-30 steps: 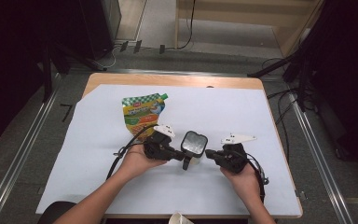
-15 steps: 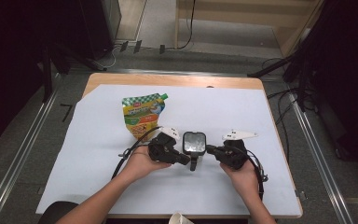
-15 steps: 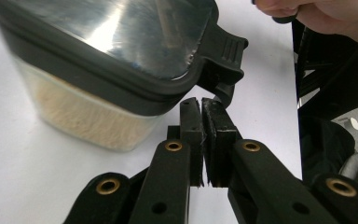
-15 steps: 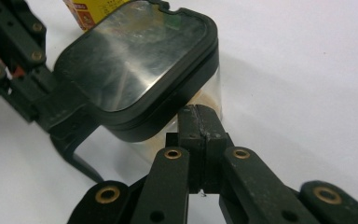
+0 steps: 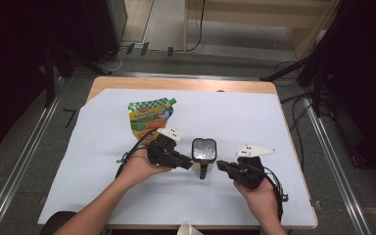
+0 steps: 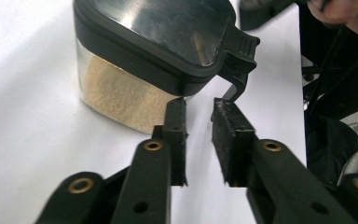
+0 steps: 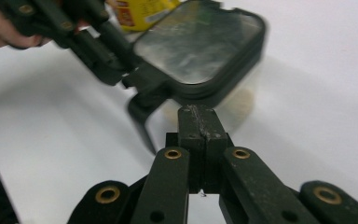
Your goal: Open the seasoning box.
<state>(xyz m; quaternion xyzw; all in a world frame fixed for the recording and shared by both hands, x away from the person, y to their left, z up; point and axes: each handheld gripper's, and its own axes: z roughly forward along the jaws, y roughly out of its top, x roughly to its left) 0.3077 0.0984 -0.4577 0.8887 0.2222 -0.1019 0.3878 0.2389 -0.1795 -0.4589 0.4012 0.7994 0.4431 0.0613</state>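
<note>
My left gripper (image 6: 198,114) has just opened beside the jar (image 5: 203,151), nothing between its jaws. My right gripper (image 7: 198,122), closed and empty, sits at the jar's four o'clock, so the jar looks released.

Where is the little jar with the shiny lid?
In the high view the jar stands near the middle of the white sheet, between the left gripper and right gripper, below-right of the colourful pouch.

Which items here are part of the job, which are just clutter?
In play: lidded jar of beige granules, left gripper with its jaws just opening beside it, right gripper shut near it.
Lying about: green pouch, paper cup.
</note>
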